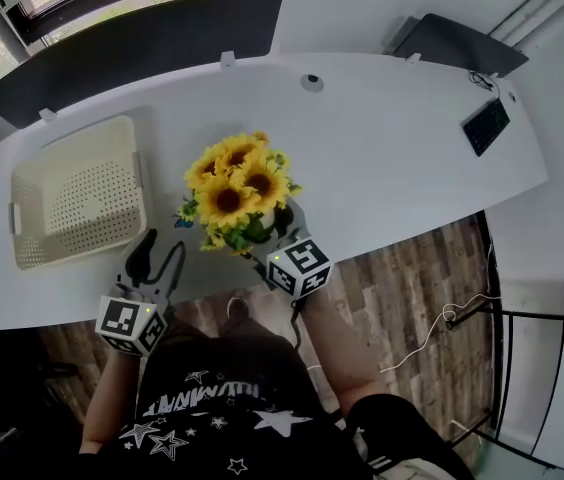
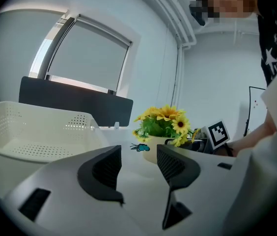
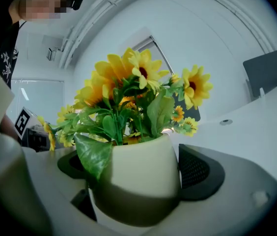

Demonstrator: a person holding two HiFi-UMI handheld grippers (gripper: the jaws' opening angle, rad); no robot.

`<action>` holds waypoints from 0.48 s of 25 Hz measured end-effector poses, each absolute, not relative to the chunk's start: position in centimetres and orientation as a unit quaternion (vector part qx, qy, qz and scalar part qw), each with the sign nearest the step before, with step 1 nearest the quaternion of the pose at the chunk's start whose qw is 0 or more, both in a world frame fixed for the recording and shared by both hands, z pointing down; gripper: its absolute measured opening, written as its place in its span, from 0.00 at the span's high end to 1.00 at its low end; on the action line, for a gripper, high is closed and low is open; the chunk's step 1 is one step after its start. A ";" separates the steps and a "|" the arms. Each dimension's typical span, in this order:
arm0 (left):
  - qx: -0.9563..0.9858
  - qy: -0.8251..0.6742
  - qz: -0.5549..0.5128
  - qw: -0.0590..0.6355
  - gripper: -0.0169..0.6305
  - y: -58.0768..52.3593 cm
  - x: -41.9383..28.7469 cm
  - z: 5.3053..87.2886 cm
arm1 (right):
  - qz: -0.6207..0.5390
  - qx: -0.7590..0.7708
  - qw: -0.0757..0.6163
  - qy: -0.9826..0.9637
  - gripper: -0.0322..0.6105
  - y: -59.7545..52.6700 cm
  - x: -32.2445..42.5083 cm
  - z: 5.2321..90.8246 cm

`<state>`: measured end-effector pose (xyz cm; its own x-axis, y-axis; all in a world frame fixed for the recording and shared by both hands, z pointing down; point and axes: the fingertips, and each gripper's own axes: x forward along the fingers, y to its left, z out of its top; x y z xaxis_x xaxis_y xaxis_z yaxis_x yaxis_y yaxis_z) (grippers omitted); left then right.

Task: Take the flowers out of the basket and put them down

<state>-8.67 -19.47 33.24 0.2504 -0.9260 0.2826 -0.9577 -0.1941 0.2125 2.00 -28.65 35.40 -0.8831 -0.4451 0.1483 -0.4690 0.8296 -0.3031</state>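
Note:
A bunch of yellow sunflowers (image 1: 234,190) in a cream pot (image 3: 138,181) stands on the white table (image 1: 392,158), just right of the cream perforated basket (image 1: 77,193), which holds nothing. My right gripper (image 1: 280,230) is shut on the pot, one jaw on each side of it, with the blooms (image 3: 133,87) rising above. My left gripper (image 1: 157,256) hangs open at the table's front edge, below the basket's right corner, with nothing between its jaws. From the left gripper view the flowers (image 2: 163,122) lie ahead and the basket (image 2: 35,136) is on the left.
A black device (image 1: 485,126) lies at the table's far right, and a round grommet (image 1: 311,82) sits near the back edge. Dark partition panels (image 1: 132,43) line the back. A small blue butterfly (image 2: 140,147) sticks out beside the pot. Cables trail on the wood floor (image 1: 412,298).

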 end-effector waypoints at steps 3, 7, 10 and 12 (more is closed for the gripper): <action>0.767 -0.615 0.050 0.176 0.61 -19.4 -8.3 33.4 | 0.180 0.237 0.048 -0.953 0.13 -28.7 2.1 37.2; 0.767 -0.614 0.056 0.177 0.61 -19.3 -8.1 33.5 | 0.197 0.242 0.064 -0.948 0.13 -28.8 2.2 39.2; 0.769 -0.612 0.062 0.175 0.61 -19.1 -8.1 33.8 | 0.208 0.244 0.065 -0.945 0.13 -28.8 2.0 40.1; 0.769 -0.612 0.062 0.174 0.61 -19.1 -8.1 33.8 | 0.210 0.244 0.064 -0.945 0.13 -28.7 1.9 40.2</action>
